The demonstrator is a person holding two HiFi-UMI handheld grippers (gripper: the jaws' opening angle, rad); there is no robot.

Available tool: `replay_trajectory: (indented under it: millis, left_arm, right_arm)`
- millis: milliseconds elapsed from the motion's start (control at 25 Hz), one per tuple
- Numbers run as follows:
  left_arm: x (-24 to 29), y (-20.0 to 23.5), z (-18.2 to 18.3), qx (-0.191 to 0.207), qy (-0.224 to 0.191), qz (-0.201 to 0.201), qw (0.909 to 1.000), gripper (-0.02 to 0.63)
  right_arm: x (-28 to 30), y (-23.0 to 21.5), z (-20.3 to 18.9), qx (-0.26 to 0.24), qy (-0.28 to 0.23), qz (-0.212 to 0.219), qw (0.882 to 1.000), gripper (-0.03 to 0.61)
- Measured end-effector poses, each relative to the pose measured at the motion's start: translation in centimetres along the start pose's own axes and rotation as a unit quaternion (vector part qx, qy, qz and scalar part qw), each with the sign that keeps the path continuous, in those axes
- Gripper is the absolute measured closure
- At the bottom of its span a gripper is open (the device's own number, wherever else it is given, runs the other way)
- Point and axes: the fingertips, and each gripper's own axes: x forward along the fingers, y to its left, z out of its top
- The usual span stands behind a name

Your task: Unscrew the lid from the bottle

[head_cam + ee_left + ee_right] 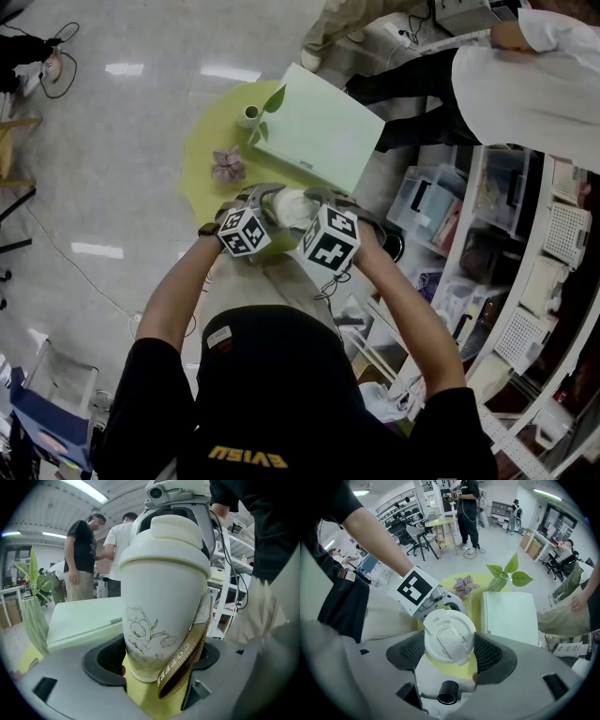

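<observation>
Over the round yellow-green table (202,159), your left gripper (157,657) clamps the near-upright bottle (159,597) low on its body while your right gripper (449,652), pointing down along its axis, grips the lid (449,637) from above.

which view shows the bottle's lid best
The right gripper view: it looks straight down on the lid, with the whole top face clear between the jaws of the right gripper. The left gripper view shows it side-on atop the bottle. The head view gives only a pale sliver, mostly hidden.
</observation>
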Motion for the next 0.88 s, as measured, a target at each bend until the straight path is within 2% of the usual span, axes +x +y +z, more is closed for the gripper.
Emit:
replay_trajectory:
  millis: [120,200,240,280,320,360,480,560,600,640,720,800,880]
  left_arm:
    - [0.0,-0.1,-0.1,0.002,0.003,0.000,1.0000,0.230]
    - [0.0,-0.1,-0.2,0.004,0.005,0.001,1.0000,0.230]
    - [0.0,-0.1,-0.2,0.004,0.006,0.002,1.0000,0.232]
    - [0.1,-0.1,-0.2,0.003,0.007,0.002,1.0000,0.232]
    - [0.1,-0.1,-0.2,0.003,0.008,0.001,1.0000,0.232]
    - [0.1,-0.2,-0.2,0.002,0.008,0.001,1.0000,0.232]
    - [0.0,0.0,-0.3,0.000,0.010,0.000,0.9999,0.232]
    - [0.0,0.0,-0.3,0.000,0.011,-0.001,0.9999,0.232]
    - [0.0,0.0,-0.4,0.000,0.011,-0.001,0.9999,0.232]
    - [-0.1,0.0,-0.4,0.000,0.011,-0.001,0.9999,0.232]
    - [-0.1,-0.1,-0.4,0.000,0.012,-0.002,0.9999,0.232]
    - [-0.1,-0.1,-0.3,0.000,0.014,-0.001,0.9999,0.232]
    - [0.0,0.0,-0.3,0.000,0.015,-0.001,0.9999,0.233]
  right_arm:
    - [0.0,0.1,0.0,-0.004,-0.002,-0.002,1.000,0.253]
    - [-0.1,-0.1,0.1,0.011,-0.015,-0.009,1.000,0.252]
    - [-0.4,-0.3,0.2,0.037,-0.030,-0.016,0.999,0.242]
    - [-0.9,-0.5,0.4,0.081,-0.054,-0.020,0.995,0.204]
    - [-1.6,-0.6,0.8,0.141,-0.085,-0.020,0.986,0.181]
    - [-2.4,-0.7,1.1,0.209,-0.120,-0.018,0.970,0.156]
    - [-3.7,-1.3,1.0,0.381,-0.195,-0.053,0.902,0.134]
    - [-3.5,-1.8,0.0,0.455,-0.213,-0.097,0.859,0.099]
    - [-3.1,-1.8,-0.3,0.478,-0.216,-0.114,0.844,0.086]
    - [-2.7,-1.8,-0.5,0.490,-0.216,-0.127,0.835,0.074]
    - [-2.0,-1.9,-0.7,0.492,-0.209,-0.147,0.832,0.071]
    - [-1.3,-2.0,-0.8,0.478,-0.195,-0.155,0.842,0.077]
    - [-0.8,-2.0,-0.7,0.472,-0.188,-0.143,0.850,0.122]
